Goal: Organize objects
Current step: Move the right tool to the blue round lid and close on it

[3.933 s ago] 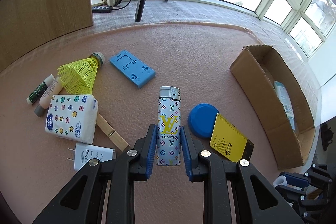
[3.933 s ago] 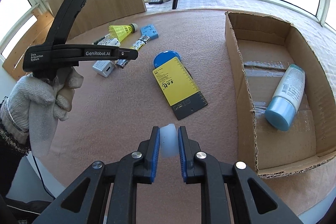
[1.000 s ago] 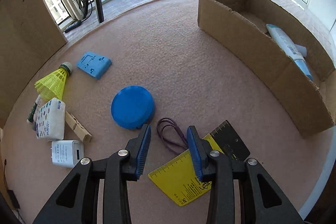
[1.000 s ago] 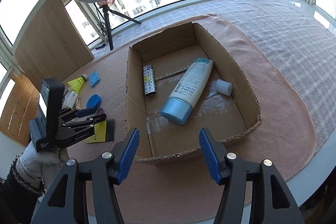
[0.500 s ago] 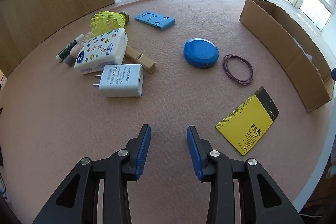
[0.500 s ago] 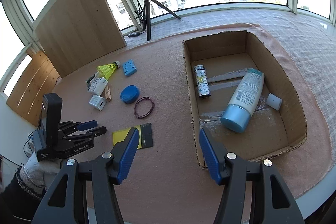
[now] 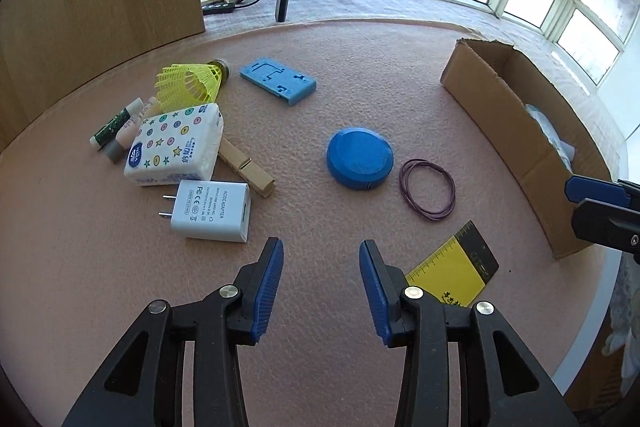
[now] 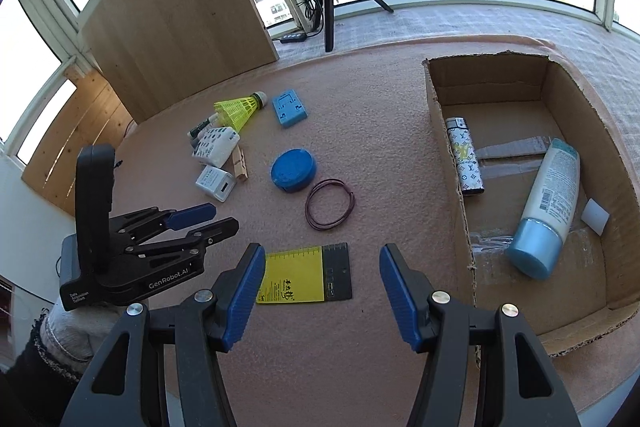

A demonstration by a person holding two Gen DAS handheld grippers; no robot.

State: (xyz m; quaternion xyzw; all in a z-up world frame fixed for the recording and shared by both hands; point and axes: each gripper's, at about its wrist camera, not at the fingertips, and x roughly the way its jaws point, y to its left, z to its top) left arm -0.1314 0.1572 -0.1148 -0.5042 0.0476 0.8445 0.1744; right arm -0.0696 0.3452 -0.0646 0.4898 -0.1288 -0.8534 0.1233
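The pink tabletop (image 7: pixel 320 115) carries a cardboard box (image 8: pixel 440 155) at the right, holding a lotion bottle (image 8: pixel 548 195), a patterned lighter (image 8: pixel 464 159) and a small white cap (image 8: pixel 595 215). Left of the box lie a yellow ruler card (image 8: pixel 296 279), a blue disc (image 7: pixel 359 159) and a purple rubber band (image 7: pixel 427 194). The right gripper (image 8: pixel 322 291) hangs empty and wide apart, the card just beyond its left finger. The left gripper (image 7: pixel 321 283), empty, its jaws just opening, hovers over bare tabletop with a white charger (image 7: pixel 212 211) ahead to its left
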